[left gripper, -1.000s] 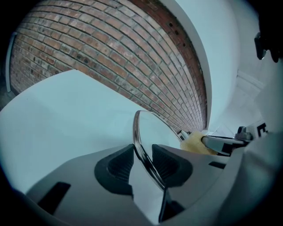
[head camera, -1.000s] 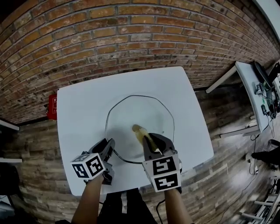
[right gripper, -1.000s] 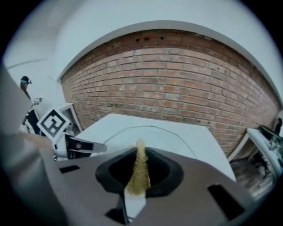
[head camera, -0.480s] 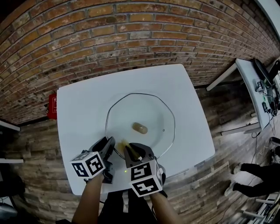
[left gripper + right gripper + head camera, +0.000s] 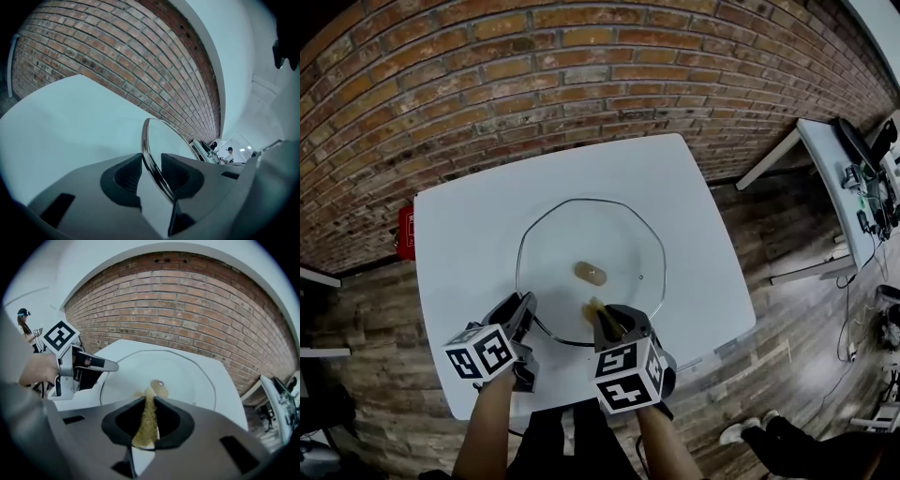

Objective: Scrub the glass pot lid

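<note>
Head view: the lid lies mid-surface, with its knob at the centre. The left gripper is at the lid's near-left rim, and the right gripper is over its near part.

Left gripper view: the fingers pinch the lid's metal rim.

Right gripper view: the fingers clamp a yellow sponge, which points at the knob.

An indoor workroom, likely a lab or office: a bare red-brown brick wall rises behind a plain white square table on a weathered wood-plank floor. A long white desk at the right carries cables and electronic gear.
</note>
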{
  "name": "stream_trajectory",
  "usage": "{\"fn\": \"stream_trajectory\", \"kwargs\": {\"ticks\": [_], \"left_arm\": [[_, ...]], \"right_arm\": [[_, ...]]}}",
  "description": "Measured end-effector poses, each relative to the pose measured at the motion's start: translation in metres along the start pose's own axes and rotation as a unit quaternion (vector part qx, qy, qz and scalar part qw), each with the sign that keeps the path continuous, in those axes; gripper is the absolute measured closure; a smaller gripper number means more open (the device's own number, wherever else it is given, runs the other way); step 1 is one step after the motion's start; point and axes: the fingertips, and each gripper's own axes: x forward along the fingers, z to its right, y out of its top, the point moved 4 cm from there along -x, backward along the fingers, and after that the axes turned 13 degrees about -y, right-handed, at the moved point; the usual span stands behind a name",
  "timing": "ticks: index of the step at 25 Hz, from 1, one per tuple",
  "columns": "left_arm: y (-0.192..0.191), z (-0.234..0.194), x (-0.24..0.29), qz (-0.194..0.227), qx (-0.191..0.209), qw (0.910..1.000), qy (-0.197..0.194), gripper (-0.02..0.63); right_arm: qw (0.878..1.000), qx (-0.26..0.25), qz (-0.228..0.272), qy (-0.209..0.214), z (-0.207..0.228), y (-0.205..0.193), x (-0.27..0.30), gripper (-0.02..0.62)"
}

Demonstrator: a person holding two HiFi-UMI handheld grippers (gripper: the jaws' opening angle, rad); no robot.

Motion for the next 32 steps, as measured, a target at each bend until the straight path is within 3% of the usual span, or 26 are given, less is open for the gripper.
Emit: {"fn": "stream_trajectory", "kwargs": {"ticks": [12,19,24,32], "left_arm": [[0.000,0.001,0.000,0.001,0.001,1.0000,0.005,0.474],[0.000,0.000,0.001,0.011,-0.003,0.9998,-0.014,0.474],[0.003,-0.005,-0.005,0.019,-0.007,0.9993,-0.030,0.468],[0.024,-0.017,-0.043,0.063,0.007,0.9980,0.000,0.466]], "right_arm": [[0.997,-0.005,-0.020,-0.069,0.045,-0.014,0.003,0.537],[0.994,0.023,0.051,-0.089,0.046,-0.007,-0.005,0.537],[0.991,0.037,0.075,-0.103,0.047,-0.006,-0.010,0.537],[0.983,0.081,0.111,-0.118,0.058,0.000,-0.026,0.537]]}}
